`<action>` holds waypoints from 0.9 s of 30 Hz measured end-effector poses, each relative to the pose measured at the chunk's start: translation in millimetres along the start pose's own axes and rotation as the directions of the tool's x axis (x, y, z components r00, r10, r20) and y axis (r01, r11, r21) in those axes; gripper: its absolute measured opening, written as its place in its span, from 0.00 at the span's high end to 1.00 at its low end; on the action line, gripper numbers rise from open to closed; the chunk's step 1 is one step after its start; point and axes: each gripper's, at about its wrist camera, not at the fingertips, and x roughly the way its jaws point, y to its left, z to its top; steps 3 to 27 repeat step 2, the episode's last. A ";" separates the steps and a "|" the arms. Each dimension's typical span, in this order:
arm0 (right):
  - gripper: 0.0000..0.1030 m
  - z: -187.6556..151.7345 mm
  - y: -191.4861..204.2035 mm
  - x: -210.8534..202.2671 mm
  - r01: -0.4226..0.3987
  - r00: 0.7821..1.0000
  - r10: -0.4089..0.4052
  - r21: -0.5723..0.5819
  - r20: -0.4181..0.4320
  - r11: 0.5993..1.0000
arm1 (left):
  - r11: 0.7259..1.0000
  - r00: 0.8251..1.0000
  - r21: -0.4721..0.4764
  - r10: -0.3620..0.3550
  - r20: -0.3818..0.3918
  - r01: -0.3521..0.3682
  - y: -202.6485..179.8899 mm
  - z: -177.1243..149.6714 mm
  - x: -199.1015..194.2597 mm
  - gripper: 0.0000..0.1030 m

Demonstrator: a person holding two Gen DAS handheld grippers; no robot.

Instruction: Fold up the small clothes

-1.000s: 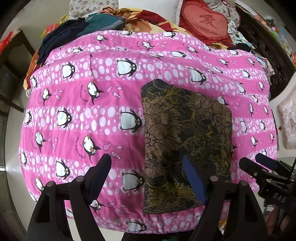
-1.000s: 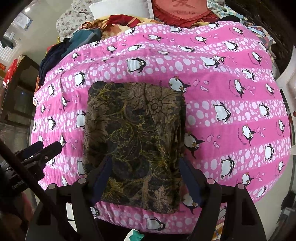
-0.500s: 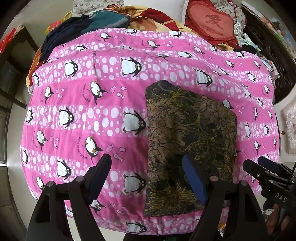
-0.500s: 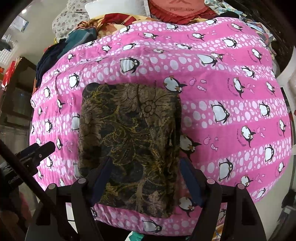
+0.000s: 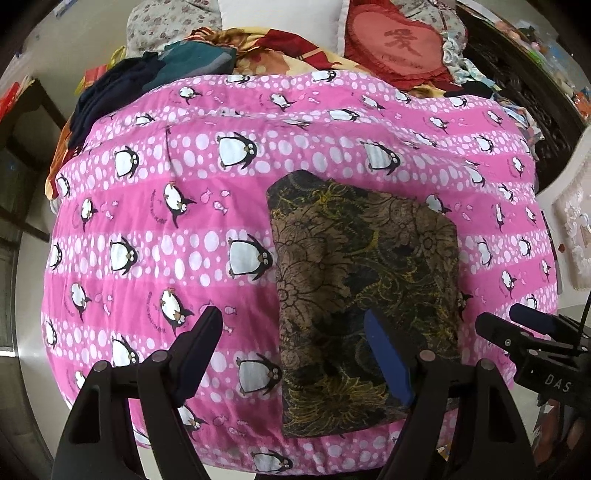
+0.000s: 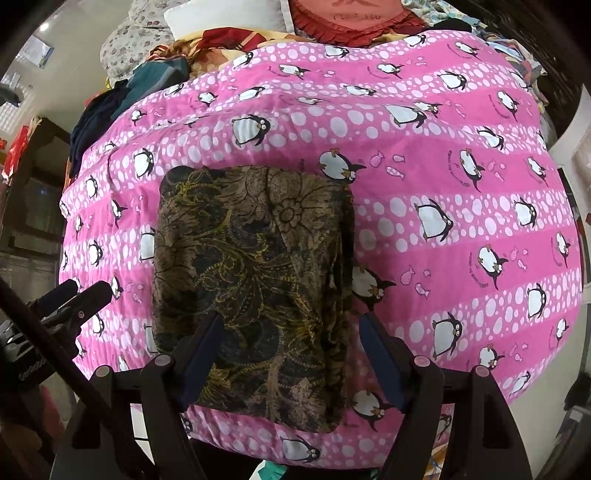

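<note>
Right wrist: gripper (image 6: 291, 343) spread above garment (image 6: 251, 258)

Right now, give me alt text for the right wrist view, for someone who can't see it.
A dark, gold-patterned folded garment lies flat on a pink penguin-print quilt, with the open right gripper hovering over its near edge. The left gripper shows at far left.

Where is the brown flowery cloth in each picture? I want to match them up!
Left wrist view: the brown flowery cloth lies right of centre, low on the pink penguin blanket.
Right wrist view: the cloth lies left of centre, reaching the blanket's near edge.
Shared landmark: the red heart cushion at the top of both views.
</note>
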 end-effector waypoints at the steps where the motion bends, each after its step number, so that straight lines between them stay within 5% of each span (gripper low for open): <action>1: 0.22 -0.4 0.0 -0.3 0.000 1.000 0.000 -0.001 0.001 1.000 | 1.000 1.000 0.005 -0.002 -0.002 0.002 -0.9 0.0 0.0 0.24; 27: 0.22 -0.8 0.1 -0.3 0.000 1.000 0.000 0.000 0.002 1.000 | 1.000 1.000 0.006 -0.001 -0.005 0.001 -1.7 -0.2 -0.1 0.24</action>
